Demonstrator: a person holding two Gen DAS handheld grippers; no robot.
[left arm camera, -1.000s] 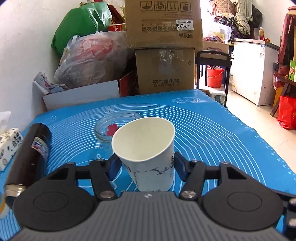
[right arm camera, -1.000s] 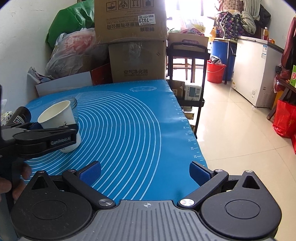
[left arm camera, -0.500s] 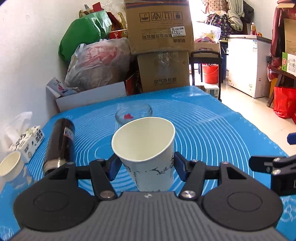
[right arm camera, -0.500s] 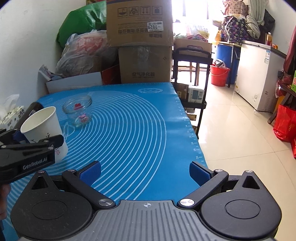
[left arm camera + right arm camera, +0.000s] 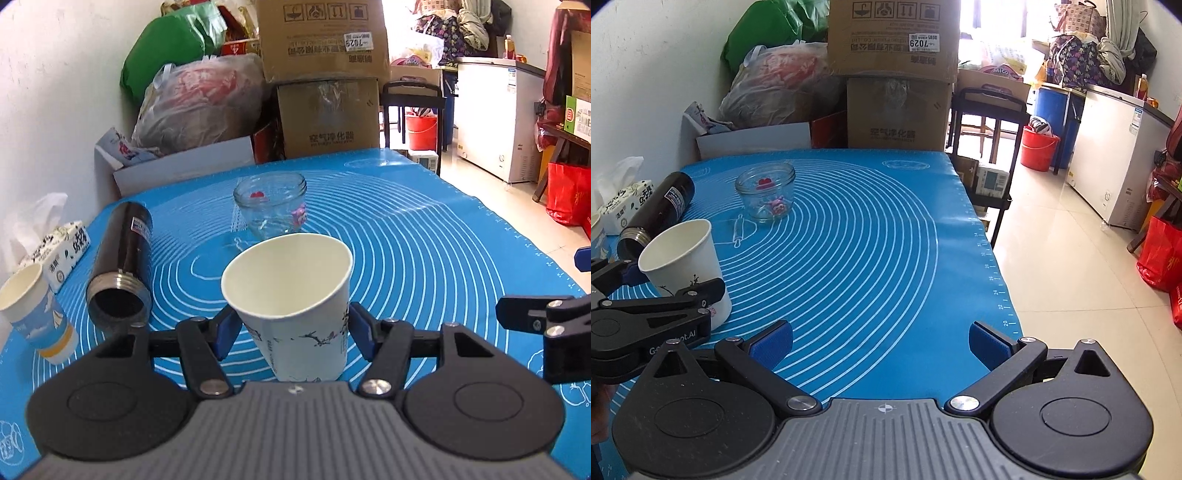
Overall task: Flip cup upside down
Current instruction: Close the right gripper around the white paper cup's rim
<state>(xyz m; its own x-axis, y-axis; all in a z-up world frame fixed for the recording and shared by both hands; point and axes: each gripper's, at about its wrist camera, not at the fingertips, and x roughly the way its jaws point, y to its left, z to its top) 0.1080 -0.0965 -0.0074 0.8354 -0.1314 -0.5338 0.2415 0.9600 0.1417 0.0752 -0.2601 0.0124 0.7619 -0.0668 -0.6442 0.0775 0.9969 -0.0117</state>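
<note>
Left gripper holds the white paper cup with ink-branch print, blue-padded fingers pressed on both sides of the lower wall. Cup sits centre-low in the left wrist view, lower left in the right wrist view. Mouth points up, long axis near vertical, tipped a bit so the opening leans toward the left camera. Cannot tell if the base touches the blue silicone baking mat or sits just off it.

Right gripper holds nothing; fingers spread wide over the mat near the tabletop's right edge. Part of it shows at the right edge of the left wrist view.

Other items on the mat:
- clear glass jar with red and pink stickers, upright, beyond the cup, apart from it
- dark cylindrical flask lying on its side, open threaded end toward the camera, left of the cup
- second paper cup with blue and yellow print, upright, far left
- tissue pack behind that second cup

Stacked cardboard boxes and stuffed plastic bags fill the upper part of the frame behind the tabletop.
</note>
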